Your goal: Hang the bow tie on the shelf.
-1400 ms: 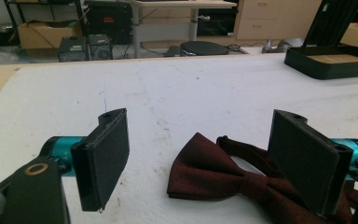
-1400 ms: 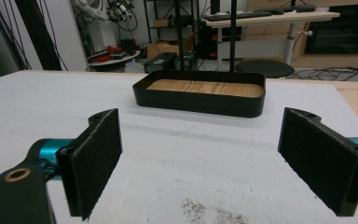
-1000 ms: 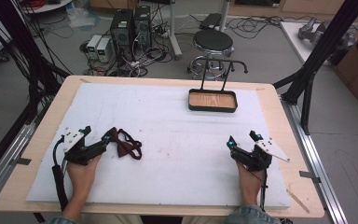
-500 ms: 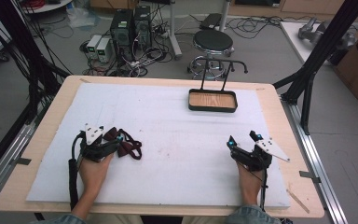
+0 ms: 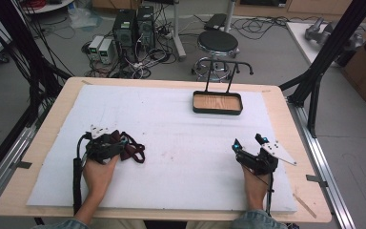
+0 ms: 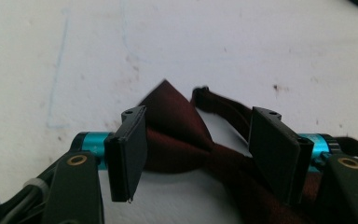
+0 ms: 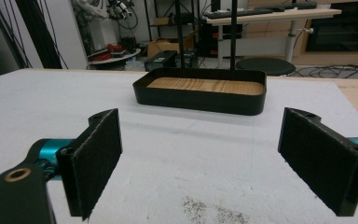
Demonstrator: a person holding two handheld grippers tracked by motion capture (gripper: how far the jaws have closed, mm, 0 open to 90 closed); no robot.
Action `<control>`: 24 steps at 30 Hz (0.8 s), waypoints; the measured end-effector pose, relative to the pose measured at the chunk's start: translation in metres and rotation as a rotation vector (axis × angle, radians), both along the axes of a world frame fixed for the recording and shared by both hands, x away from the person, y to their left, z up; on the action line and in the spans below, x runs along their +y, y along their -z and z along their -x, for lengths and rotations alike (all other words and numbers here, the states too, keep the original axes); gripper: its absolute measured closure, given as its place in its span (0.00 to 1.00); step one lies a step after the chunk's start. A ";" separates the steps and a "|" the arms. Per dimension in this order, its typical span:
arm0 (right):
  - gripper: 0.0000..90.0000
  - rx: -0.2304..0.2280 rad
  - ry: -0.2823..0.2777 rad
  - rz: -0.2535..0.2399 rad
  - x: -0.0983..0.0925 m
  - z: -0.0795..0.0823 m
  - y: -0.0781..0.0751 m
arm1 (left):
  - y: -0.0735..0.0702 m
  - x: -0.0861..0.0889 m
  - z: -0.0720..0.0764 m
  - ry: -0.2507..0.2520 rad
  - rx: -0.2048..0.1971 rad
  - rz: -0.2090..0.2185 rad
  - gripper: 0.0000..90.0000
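A dark red bow tie with a looped strap lies on the white mat at the left. My left gripper is right at it. In the left gripper view the gripper is open, its jaws standing on either side of the bow tie without closing on it. One pointed wing sticks out beyond the pads. My right gripper rests open on the mat at the right. In the right gripper view that gripper holds nothing and faces a black tray with a wooden floor.
The black tray stands at the back of the mat, right of centre, with a black rail stand rising behind it. The white mat covers most of the wooden table. Cables, computers and a stool sit on the floor beyond.
My left gripper has slid to the right over the mat until its jaws straddle the bow tie. The right gripper has stayed put.
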State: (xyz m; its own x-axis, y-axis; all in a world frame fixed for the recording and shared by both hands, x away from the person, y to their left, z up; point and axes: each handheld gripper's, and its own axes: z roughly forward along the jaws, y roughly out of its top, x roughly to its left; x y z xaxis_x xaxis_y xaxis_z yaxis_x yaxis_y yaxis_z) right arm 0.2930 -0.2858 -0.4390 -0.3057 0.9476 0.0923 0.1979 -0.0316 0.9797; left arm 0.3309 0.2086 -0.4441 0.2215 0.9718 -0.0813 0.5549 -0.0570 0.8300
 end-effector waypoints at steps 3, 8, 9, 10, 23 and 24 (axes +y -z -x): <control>0.14 0.000 0.002 0.000 0.000 0.000 0.000 | 0.001 -0.002 -0.001 -0.004 0.022 -0.009 0.44; 0.14 -0.001 0.002 0.002 0.000 0.000 0.000 | 0.002 -0.002 -0.003 -0.010 0.040 0.008 0.53; 0.14 0.001 0.003 0.000 0.000 0.000 0.000 | 0.002 -0.003 -0.003 -0.007 0.038 0.001 0.57; 0.14 0.001 0.003 0.000 0.000 0.000 0.000 | 0.002 -0.003 -0.003 -0.007 0.038 0.001 0.60; 0.14 0.000 0.001 -0.004 -0.001 0.000 0.000 | 0.003 0.000 0.001 0.021 0.017 0.008 0.86; 0.14 0.000 0.001 -0.004 -0.001 0.000 0.000 | 0.002 0.000 0.001 0.020 0.013 0.011 0.86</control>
